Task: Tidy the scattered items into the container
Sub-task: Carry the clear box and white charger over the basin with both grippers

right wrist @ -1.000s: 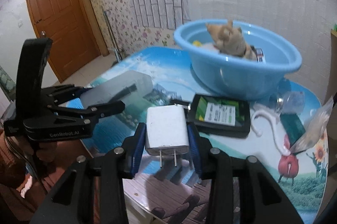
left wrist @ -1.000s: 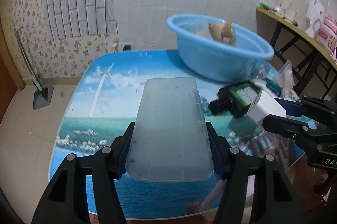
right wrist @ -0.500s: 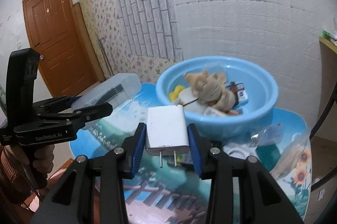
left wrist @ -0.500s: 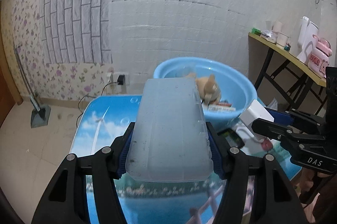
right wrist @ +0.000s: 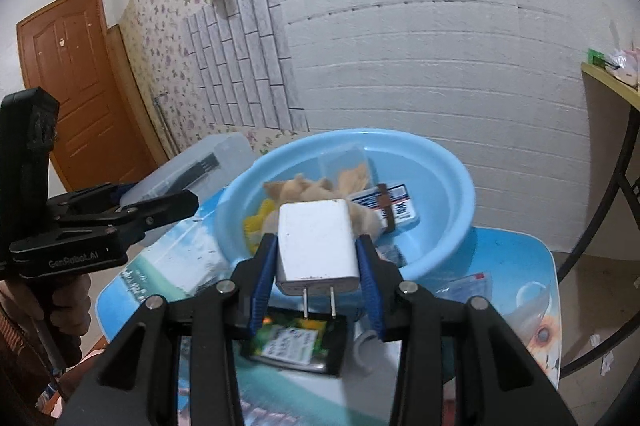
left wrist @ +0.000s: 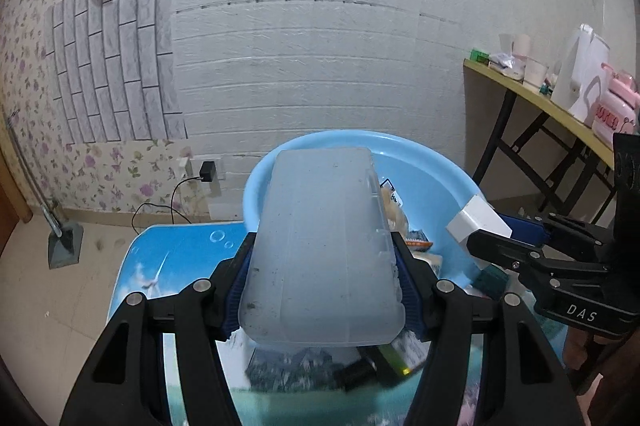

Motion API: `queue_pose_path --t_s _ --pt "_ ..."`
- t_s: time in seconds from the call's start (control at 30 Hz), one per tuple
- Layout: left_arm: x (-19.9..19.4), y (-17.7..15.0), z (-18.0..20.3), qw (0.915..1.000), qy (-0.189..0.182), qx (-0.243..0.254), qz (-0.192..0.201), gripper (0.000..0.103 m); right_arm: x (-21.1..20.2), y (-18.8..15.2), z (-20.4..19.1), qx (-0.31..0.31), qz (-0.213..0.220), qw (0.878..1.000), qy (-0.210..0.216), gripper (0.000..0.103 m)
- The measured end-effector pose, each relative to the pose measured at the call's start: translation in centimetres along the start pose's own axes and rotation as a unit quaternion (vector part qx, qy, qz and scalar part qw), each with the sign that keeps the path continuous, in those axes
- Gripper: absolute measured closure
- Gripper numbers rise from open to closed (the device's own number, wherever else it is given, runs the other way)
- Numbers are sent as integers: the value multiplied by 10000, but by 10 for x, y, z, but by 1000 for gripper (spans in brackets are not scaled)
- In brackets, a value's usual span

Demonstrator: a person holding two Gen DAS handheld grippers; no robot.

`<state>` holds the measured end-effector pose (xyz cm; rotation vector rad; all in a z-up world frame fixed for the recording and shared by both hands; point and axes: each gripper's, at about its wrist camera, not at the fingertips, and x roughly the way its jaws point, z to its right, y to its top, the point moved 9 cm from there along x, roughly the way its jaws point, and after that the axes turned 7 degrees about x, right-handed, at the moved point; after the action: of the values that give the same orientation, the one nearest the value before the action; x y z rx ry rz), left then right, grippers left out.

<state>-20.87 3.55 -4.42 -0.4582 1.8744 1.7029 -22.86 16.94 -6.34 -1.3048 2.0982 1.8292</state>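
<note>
Both tools hold loads, the left tool point(left wrist: 324, 278) a clear box point(left wrist: 320, 246), the right tool point(right wrist: 316, 266) a charger point(right wrist: 316, 242) (prongs toward camera), with the blue basin point(right wrist: 432, 226) just ahead and below.

Left wrist view: sits just behind the left gripper point(left wrist: 322, 262), looks forward and down past the near table point(left wrist: 180, 250) edge toward the white brick wall; clear plastic box point(left wrist: 320, 246) fills the close foreground.
Right wrist view: sits just behind the right gripper point(right wrist: 318, 258), same heading, angled slightly toward the door side; white charger point(right wrist: 316, 242) close up.
Shared: blue basin point(left wrist: 436, 178) point(right wrist: 440, 186) at the table's far edge, brick wall.
Cross-sight: each view catches the other gripper at its side edge.
</note>
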Motion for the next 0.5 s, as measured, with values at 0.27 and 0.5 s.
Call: queue_pose_path --t_s 0.27,0.5 --pt "54 20 -3 9994 137 232 -202 41 41 11 18 18 -214 9996 -206 64" --pt "71 18 -8 9994 101 75 -319 40 61 9 31 169 -386 9986 -307 63"
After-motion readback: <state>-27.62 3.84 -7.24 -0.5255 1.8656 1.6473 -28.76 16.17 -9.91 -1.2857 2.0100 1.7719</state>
